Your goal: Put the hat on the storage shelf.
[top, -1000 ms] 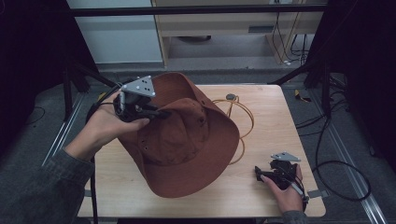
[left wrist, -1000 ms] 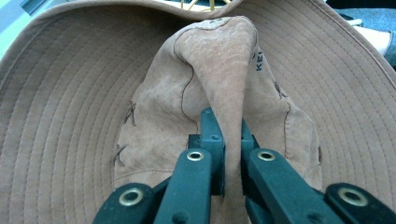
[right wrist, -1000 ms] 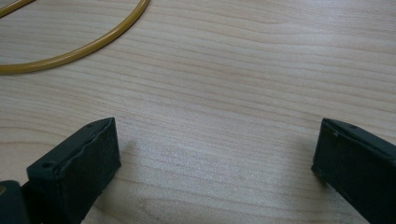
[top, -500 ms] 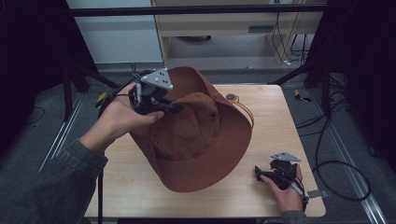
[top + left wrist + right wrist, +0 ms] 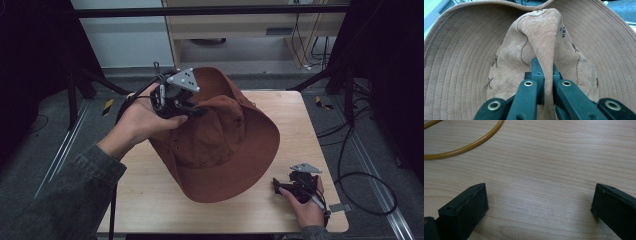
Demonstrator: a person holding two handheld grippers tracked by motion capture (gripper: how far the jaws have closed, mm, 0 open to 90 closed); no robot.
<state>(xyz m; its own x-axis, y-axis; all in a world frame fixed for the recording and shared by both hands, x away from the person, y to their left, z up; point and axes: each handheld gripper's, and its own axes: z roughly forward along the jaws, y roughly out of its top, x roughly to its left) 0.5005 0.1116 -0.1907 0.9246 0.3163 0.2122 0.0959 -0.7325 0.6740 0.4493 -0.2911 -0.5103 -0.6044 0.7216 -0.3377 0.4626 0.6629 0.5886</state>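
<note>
**Left gripper pinching the hat's crown, right gripper resting wide open on the table**

The left gripper [image 5: 192, 111] is clamping a fold of the brown hat [image 5: 220, 145] at its crown. In the left gripper view the two black jaws are standing almost together, with a ridge of soft suede squeezed between the pads [image 5: 537, 75], and the hat's stitched brim [image 5: 461, 62] is curving around behind that fold. The gripper is closed on the fabric, and the hat is hanging from that pinch.

In the high view the hat is sitting tilted over the wooden table [image 5: 150, 200], its crown side turned up toward the left hand [image 5: 140, 122] and its wide brim sloping down toward the near right. The lower edge of the brim is lying close to the table near its middle; whether it is touching the wood I cannot tell. The far edge of the brim is reaching up beyond the table's back edge as the camera sees it.

The right gripper [image 5: 285, 187] is lying near the table's near right corner, just beside the hat's lower brim but apart from it, with the right hand [image 5: 310, 207] wrapped around its body. In the right gripper view its jaws are standing far apart over bare wood, with nothing between them. A yellow cord [image 5: 466, 146] is curving across the table at the upper left of that view, well apart from the jaws.
</note>
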